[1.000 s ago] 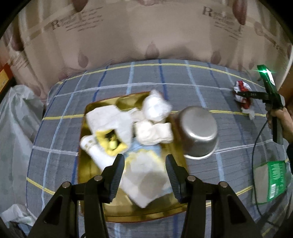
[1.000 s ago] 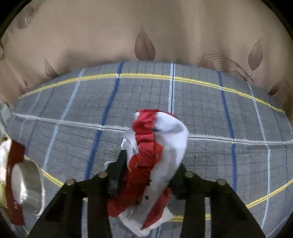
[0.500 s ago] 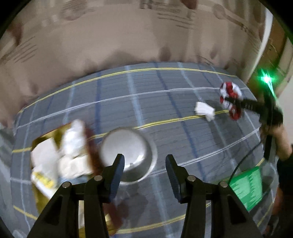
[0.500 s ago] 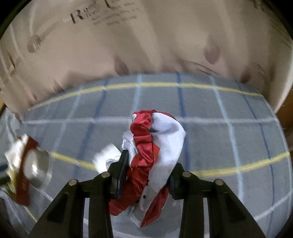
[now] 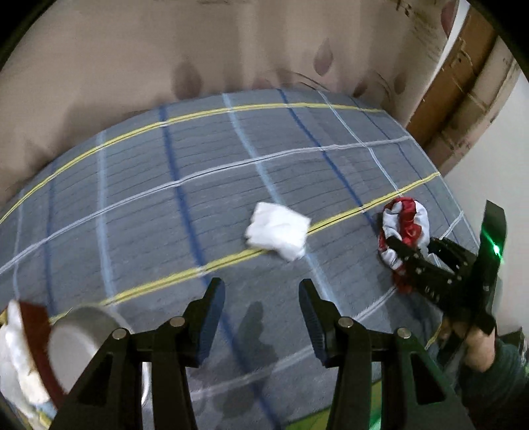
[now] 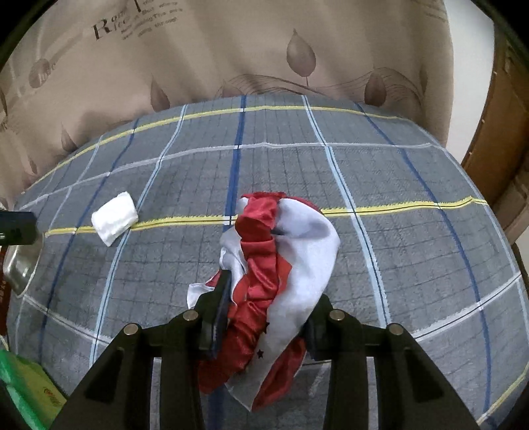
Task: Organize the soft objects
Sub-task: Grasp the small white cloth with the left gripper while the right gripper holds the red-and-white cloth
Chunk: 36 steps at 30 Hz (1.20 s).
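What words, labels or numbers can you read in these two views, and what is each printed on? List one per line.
"R" with a second word that looks like "Rice": on the beige curtain, large dark lettering.
Smaller lines beside it: too blurred to read.
Print on the green packet: too small to read.
Left wrist view: nothing legible.

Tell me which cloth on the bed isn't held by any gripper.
The white cloth, lying loose on the blanket. The red-and-white cloth is clamped in the right gripper.

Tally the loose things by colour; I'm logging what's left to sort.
White: 1, the wad on the cloth.
Red-and-white: 1, the rag in the right gripper.
Silver: 1, the bowl.
Total: 3.
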{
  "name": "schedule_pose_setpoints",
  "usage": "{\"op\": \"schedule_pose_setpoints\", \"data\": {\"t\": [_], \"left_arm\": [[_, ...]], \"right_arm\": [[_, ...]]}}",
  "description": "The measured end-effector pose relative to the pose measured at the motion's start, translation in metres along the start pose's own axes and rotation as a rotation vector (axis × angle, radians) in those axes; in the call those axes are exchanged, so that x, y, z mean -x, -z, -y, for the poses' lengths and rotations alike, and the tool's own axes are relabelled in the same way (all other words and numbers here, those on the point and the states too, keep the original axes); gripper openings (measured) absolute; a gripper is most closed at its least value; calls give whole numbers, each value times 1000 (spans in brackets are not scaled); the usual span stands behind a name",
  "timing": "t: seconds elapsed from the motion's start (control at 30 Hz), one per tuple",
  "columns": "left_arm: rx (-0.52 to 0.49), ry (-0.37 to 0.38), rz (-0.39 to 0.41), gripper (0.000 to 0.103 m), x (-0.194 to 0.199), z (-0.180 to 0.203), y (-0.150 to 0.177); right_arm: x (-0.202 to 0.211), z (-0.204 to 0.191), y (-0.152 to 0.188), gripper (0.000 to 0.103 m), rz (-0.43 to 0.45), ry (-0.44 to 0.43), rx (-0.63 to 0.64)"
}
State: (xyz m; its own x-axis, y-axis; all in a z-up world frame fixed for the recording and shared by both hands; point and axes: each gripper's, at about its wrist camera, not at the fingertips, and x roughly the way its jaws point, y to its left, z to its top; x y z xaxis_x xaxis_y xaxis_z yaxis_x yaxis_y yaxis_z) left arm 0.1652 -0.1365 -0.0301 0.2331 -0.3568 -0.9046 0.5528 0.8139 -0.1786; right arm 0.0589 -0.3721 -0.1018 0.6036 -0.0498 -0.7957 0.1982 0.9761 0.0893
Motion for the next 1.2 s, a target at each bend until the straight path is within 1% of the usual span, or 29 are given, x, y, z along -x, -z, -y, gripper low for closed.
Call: {"op": "schedule_pose_setpoints", "data": {"t": [0.13, 0.2, 0.3, 0.37, 0.47, 0.57, 0.63, 0.77, 0.8, 0.83, 0.87, 0.9, 0.93, 1.07, 1.2], "left_arm": [[-1, 28, -11, 48, -22, 10, -21], [30, 59, -19, 48, -33, 9, -30], [80, 64, -25, 48, -50, 5, -41], [91, 52, -33, 48, -59, 5, -46], [98, 53, -49, 48, -72, 7, -52], [107, 33, -57, 48, -84, 6, -54], [107, 11, -55, 48, -88, 7, -54], [96, 0, -55, 47, -89, 6, -52], [89, -12, -60, 46, -88, 7, -51], [80, -24, -61, 38, -88, 7, -50], [65, -53, -66, 34, -87, 8, -48], [57, -67, -67, 28, -86, 9, -46], [54, -63, -66, 24, -84, 8, -45], [74, -49, -71, 21, -76, 3, -36], [60, -77, -57, 21, -61, 2, -23]], "right_arm": [[0, -3, 5, 36, 23, 7, 3], [-1, -3, 5, 36, 23, 4, 1], [-1, -3, 5, 37, 23, 3, 2], [-2, -3, 5, 38, 22, 1, 5], [-2, -3, 6, 39, 21, 1, 8], [-2, -4, 6, 40, 20, 1, 9], [-2, -4, 6, 40, 20, 1, 8], [-2, -4, 5, 40, 20, 1, 8], [-2, -4, 6, 41, 19, 1, 9], [-2, -4, 6, 41, 19, 1, 9], [-2, -4, 6, 41, 19, 1, 8], [-2, -5, 6, 41, 19, 2, 8], [-2, -4, 6, 41, 19, 3, 9], [-2, -4, 6, 41, 19, 2, 8], [-2, -4, 6, 41, 19, 2, 8]]}}
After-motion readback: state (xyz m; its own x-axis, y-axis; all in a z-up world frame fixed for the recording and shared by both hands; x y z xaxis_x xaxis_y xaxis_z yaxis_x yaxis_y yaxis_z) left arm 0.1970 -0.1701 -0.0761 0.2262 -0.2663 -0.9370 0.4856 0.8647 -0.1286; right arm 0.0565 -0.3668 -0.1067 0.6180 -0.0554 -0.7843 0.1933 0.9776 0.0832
